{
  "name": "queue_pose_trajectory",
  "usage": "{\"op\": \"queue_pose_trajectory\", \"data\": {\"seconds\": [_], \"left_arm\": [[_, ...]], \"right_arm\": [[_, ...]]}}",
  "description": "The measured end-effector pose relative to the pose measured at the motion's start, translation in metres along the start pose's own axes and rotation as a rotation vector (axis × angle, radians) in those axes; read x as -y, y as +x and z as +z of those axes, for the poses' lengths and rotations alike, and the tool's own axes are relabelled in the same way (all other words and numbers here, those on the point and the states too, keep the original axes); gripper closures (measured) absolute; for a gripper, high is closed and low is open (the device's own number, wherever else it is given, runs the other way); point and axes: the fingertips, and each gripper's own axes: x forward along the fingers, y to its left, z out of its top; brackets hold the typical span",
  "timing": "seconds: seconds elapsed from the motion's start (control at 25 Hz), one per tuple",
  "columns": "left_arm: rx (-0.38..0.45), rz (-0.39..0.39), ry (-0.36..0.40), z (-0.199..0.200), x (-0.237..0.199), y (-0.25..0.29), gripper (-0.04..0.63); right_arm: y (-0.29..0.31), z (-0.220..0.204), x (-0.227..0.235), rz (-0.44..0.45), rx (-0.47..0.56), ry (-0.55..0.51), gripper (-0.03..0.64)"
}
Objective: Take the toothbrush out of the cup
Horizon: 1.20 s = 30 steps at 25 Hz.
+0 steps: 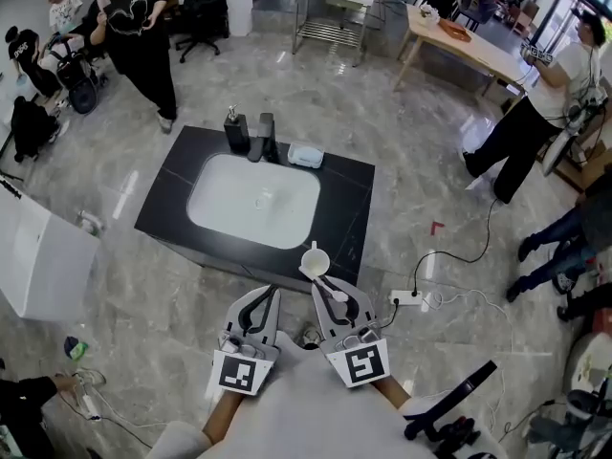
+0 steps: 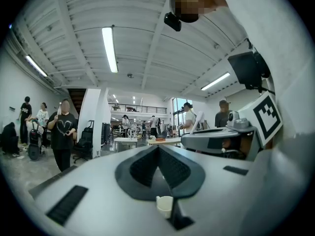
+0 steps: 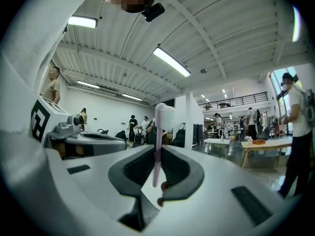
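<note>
Pink-stemmed and white-bristled, the toothbrush [image 3: 158,144] stands upright between the jaws of the right hand-held gripper [image 3: 160,154], which is clenched on its stem. The brush head rises at 12 o'clock above the jaws and the lower end of the stem hangs free below them. Nothing surrounds either end in the right gripper view, so the brush looks to be out of the cup.

In the head view the white cup [image 1: 316,260] stands on the front edge of the black surface [image 1: 177,194], at about 5 o'clock from the white basin [image 1: 253,204]. The toothbrush [image 1: 325,285] lies just at 6 o'clock from the cup, in the right hand-held gripper [image 1: 335,299].

The left hand-held gripper [image 1: 268,299] sits beside it at 9 o'clock. In the left gripper view its jaws are pressed together with nothing between them [image 2: 158,149], and the cup [image 2: 165,205] shows small below them.

Judged from this, the main step is done. What may be left is carrying the brush well clear of the cup or setting it down.
</note>
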Motion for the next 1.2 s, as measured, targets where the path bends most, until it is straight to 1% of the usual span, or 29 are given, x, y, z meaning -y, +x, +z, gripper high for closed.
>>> {"op": "queue_pose_trajectory", "data": {"seconds": [0.36,1.2], "left_arm": [[-0.025,-0.013,-0.001,-0.001,0.014,-0.01,0.6],[-0.022,-0.02,0.005,-0.002,0.018,-0.008,0.6]], "right_arm": [[-0.025,-0.004,0.001,-0.034,-0.032,0.017,0.571],[-0.026,-0.006,-0.002,-0.04,-0.017,0.024,0.571]]}}
